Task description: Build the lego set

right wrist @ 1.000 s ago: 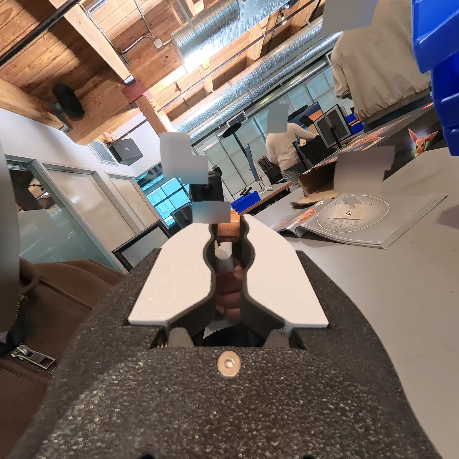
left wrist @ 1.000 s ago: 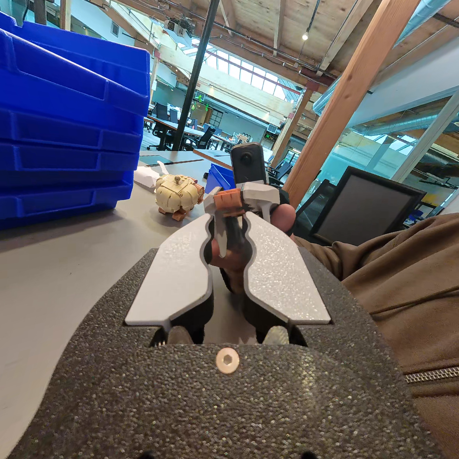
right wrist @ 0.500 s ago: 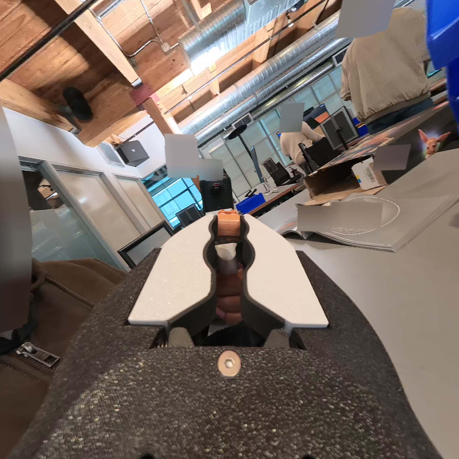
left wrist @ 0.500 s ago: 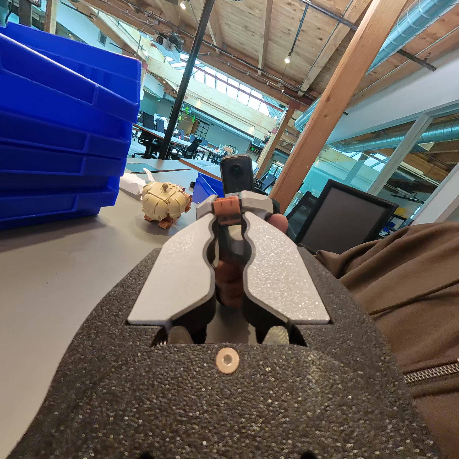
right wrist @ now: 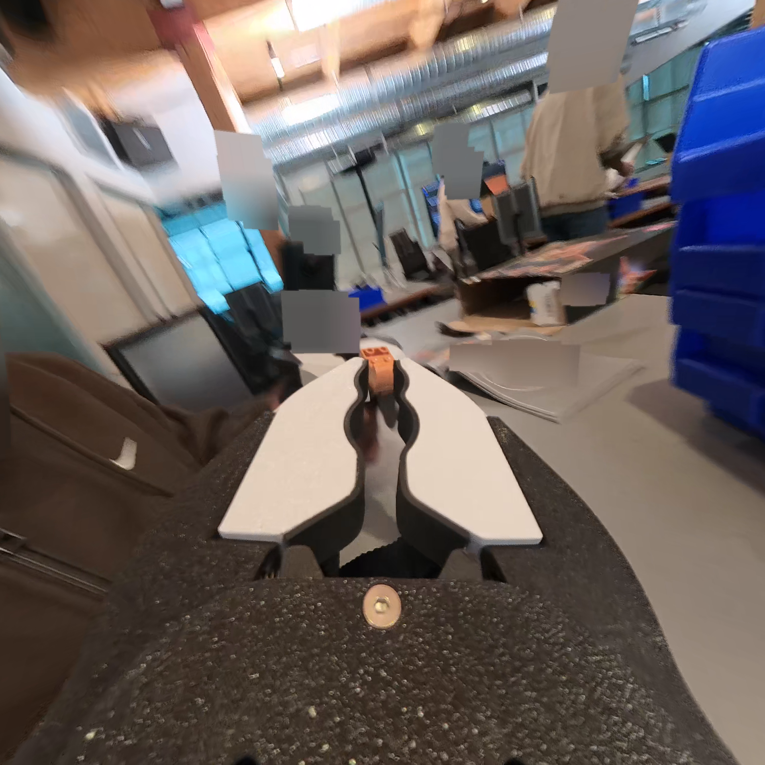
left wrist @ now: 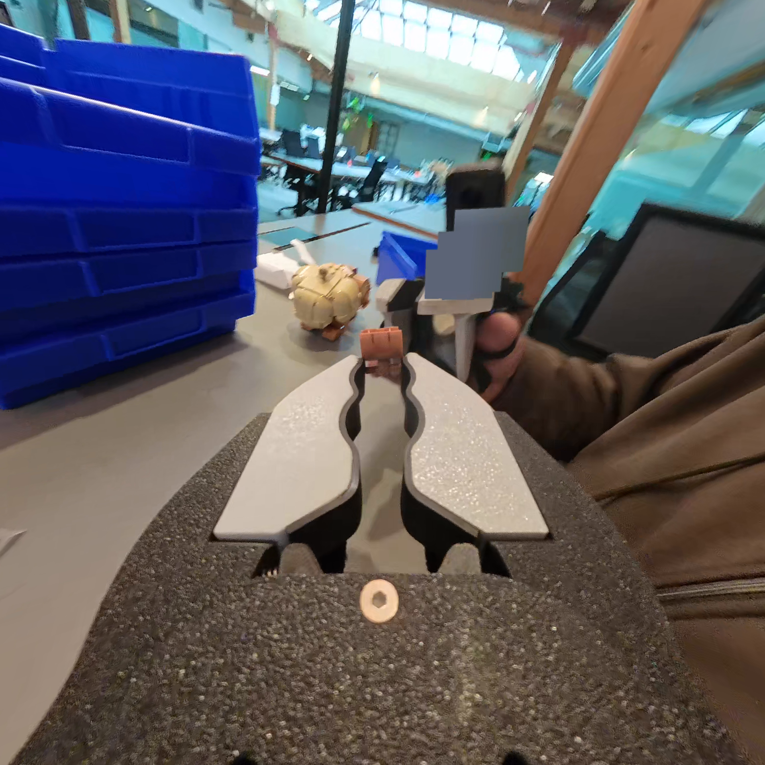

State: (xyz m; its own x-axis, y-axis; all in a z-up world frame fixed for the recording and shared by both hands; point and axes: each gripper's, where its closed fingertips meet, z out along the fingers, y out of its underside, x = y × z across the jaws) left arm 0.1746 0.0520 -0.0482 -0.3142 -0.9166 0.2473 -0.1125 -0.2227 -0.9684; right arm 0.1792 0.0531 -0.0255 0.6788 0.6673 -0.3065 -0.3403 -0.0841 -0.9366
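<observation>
- While its fingertips clamp a reddish-brown lego piece (left wrist: 381,347), the left gripper (left wrist: 381,361) hovers above the grey table (left wrist: 124,447).
- Clenched likewise, the right gripper (right wrist: 379,364) pinches an orange lego brick (right wrist: 379,372) at its tips.
- Beyond the left gripper, a tan round lego model (left wrist: 327,296) sits on the table beside stacked blue bins (left wrist: 124,215).
- An open instruction booklet (right wrist: 550,385) lies right of the right gripper.

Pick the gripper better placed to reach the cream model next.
Left. The left gripper pinches a brown brick, and the cream model sits just beyond its tips. The right gripper is farther off to the side.
</observation>
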